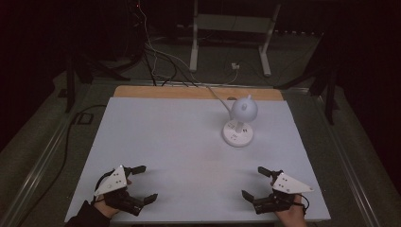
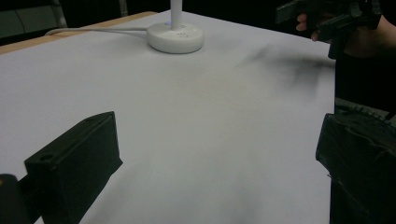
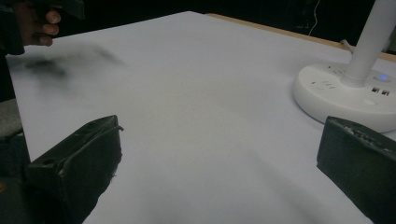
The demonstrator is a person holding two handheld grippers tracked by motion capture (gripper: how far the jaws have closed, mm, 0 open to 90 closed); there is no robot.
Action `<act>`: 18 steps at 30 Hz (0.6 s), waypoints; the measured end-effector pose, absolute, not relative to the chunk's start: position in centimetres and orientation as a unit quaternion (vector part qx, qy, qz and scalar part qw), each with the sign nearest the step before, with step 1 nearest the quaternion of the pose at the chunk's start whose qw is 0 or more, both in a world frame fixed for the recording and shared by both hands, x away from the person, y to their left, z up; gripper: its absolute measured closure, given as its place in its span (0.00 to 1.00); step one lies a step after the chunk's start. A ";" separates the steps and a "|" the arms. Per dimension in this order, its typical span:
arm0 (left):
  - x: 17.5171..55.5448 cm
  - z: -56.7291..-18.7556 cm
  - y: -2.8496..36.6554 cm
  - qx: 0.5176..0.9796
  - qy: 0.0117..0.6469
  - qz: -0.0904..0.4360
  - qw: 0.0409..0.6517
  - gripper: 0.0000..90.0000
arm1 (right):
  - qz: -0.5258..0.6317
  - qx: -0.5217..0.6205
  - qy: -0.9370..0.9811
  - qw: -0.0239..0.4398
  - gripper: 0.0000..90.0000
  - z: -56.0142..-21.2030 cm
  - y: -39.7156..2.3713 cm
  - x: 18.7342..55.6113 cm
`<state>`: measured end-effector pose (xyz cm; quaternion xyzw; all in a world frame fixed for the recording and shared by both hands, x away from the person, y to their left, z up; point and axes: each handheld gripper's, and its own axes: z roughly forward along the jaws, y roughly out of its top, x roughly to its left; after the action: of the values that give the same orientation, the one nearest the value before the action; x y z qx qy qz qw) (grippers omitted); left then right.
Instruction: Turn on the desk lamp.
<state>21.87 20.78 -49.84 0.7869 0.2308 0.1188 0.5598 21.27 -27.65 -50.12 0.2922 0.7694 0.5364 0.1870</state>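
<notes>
Resting low over the near edge of the white table (image 1: 156, 137), the left claw (image 1: 142, 183) and the right claw (image 1: 259, 182) both stand released, each with its jaws spread wide and bare table surface between them. They sit well apart, one near each front corner, with a hand behind each. A white desk lamp (image 1: 240, 124) stands upright on the far right part of the table, closer to the right claw than to the left (its round base carries small sockets and a faint blue light). A white cable (image 1: 215, 94) runs from the lamp back over the wooden far edge. In the left gripper view the lamp base (image 2: 176, 37) lies far ahead; in the right gripper view it sits near the right-hand jaw, apart from it.
</notes>
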 end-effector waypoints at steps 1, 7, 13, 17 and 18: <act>21.9 -49.8 20.8 0.787 0.230 0.119 0.560 0.00 | 0.536 0.291 0.770 0.186 0.00 -50.1 -27.6 21.3; 21.9 -49.8 20.8 0.789 0.234 0.110 0.557 0.00 | 0.526 0.288 0.779 0.181 0.00 -50.2 -27.5 21.3; 21.9 -49.8 20.8 0.788 0.232 0.113 0.560 0.00 | 0.522 0.287 0.785 0.169 0.00 -50.2 -27.2 21.3; 21.9 -49.7 20.9 0.785 0.235 0.114 0.562 0.00 | 0.518 0.287 0.789 0.165 0.00 -50.1 -27.0 21.2; 21.9 -49.7 20.9 0.785 0.235 0.114 0.562 0.00 | 0.515 0.287 0.791 0.165 0.00 -50.1 -26.9 21.1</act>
<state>21.86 20.93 -49.72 0.7851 0.2347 0.1138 0.5617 21.10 -26.93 -50.06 0.2866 0.7906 0.5153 0.1653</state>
